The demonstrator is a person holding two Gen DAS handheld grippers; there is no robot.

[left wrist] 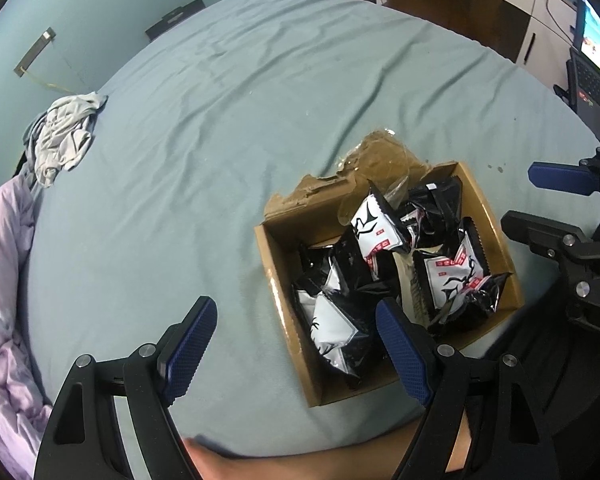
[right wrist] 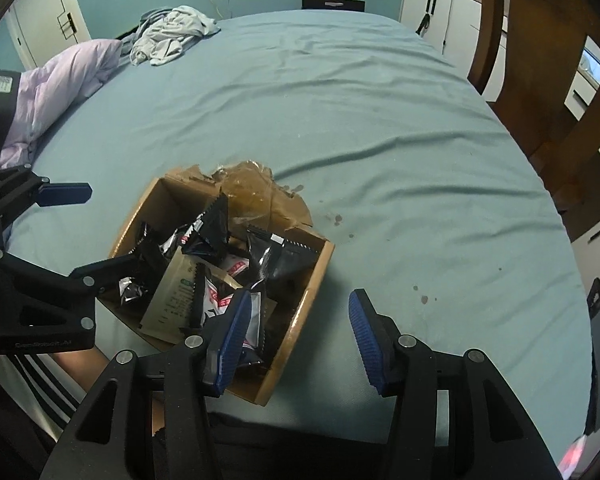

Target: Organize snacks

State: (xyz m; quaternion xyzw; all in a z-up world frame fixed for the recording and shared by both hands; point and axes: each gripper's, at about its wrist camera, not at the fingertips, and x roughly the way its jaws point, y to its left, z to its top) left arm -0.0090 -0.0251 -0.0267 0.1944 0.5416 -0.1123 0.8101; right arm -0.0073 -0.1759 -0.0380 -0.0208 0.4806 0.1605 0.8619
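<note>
A brown cardboard box (left wrist: 278,276) with torn flaps sits on the blue bed sheet near the front edge. It holds several black-and-white snack packets (left wrist: 374,232) and a tan packet (right wrist: 172,300). The box also shows in the right wrist view (right wrist: 300,320). My left gripper (left wrist: 296,352) is open and empty, above the box's left wall. My right gripper (right wrist: 296,336) is open and empty, above the box's right wall. The right gripper also shows at the right of the left wrist view (left wrist: 540,200), and the left gripper shows at the left of the right wrist view (right wrist: 72,236).
A grey crumpled garment (left wrist: 64,136) and a lilac duvet (left wrist: 0,280) lie at the bed's far left. A wooden chair (right wrist: 540,60) stands at the right of the bed. A laptop (left wrist: 596,64) sits at the far right. Small stains (right wrist: 340,220) mark the sheet.
</note>
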